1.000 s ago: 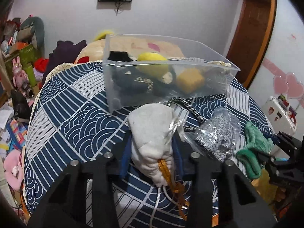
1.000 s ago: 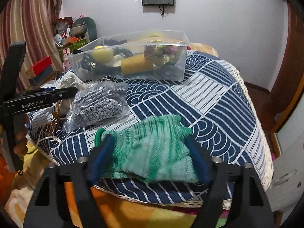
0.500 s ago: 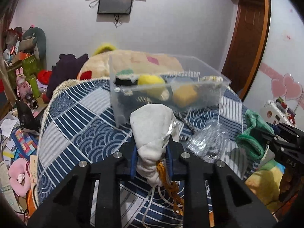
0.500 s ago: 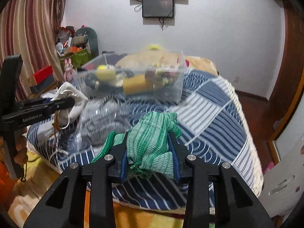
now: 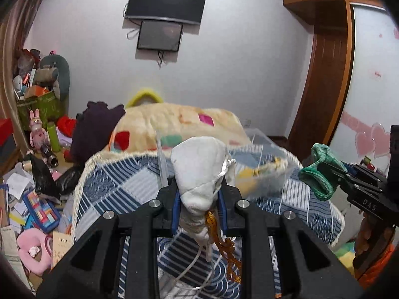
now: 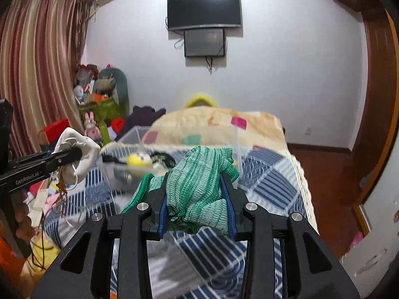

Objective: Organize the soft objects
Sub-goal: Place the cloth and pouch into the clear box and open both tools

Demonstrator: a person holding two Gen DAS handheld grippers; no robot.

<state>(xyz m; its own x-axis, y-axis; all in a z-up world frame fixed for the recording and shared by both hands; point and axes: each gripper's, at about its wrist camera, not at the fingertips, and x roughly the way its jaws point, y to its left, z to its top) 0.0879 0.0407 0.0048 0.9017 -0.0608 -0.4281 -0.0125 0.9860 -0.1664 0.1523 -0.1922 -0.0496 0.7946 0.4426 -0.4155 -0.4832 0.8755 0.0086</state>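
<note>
My left gripper (image 5: 198,199) is shut on a white cloth pouch (image 5: 199,169) with a white cord and a gold tassel (image 5: 224,246) hanging under it. It is held above the blue patterned bedspread (image 5: 117,191). My right gripper (image 6: 197,206) is shut on a green knitted cloth (image 6: 199,186), also held above the bed. The clear plastic box (image 5: 261,174) with soft things in it lies behind both, blurred. The pouch also shows in the right wrist view (image 6: 77,154), and the green cloth in the left wrist view (image 5: 319,177).
A cream blanket (image 5: 179,124) with coloured patches lies behind the box. Toys, papers and boxes crowd the floor at the left (image 5: 32,199). A wooden wardrobe (image 5: 321,74) stands at the right, and a screen (image 6: 204,12) hangs on the far wall.
Both grippers closed on their cloths and lifted them off the bedspread; the views now look higher and more level across the bed. The silver mesh bag is out of view.
</note>
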